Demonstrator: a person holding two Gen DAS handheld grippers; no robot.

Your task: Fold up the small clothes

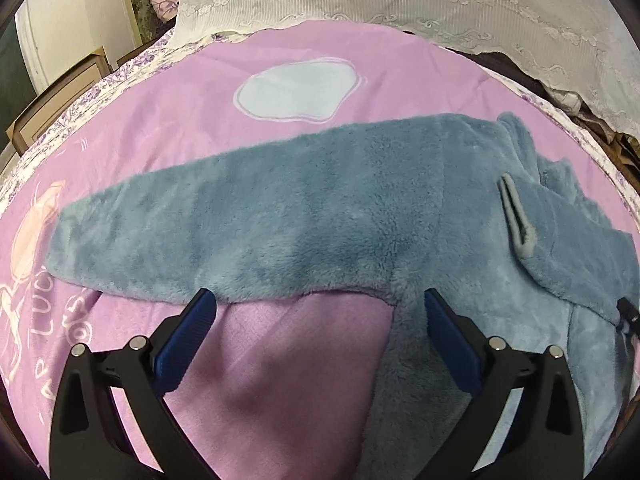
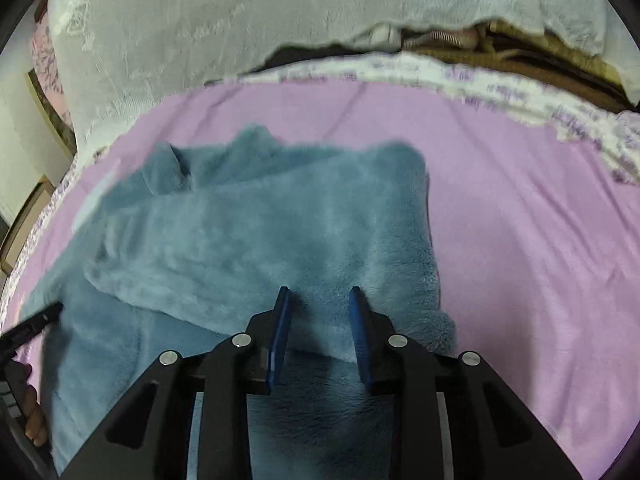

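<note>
Fleece garment (image 1: pixel 320 208), blue-grey and fluffy, lies spread on the pink blanket (image 1: pixel 180 120) for folding; left gripper (image 1: pixel 316 300) wide apart, right gripper (image 2: pixel 318 296) slightly apart, both empty.

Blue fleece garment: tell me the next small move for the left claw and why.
Probably close the left claw on the near edge of the blue fleece garment. Its fingers stand wide open at that hem, nothing between them, and the long leg lies flat across the pink blanket, unfolded. The right claw is open over the folded part, holding nothing.
</note>
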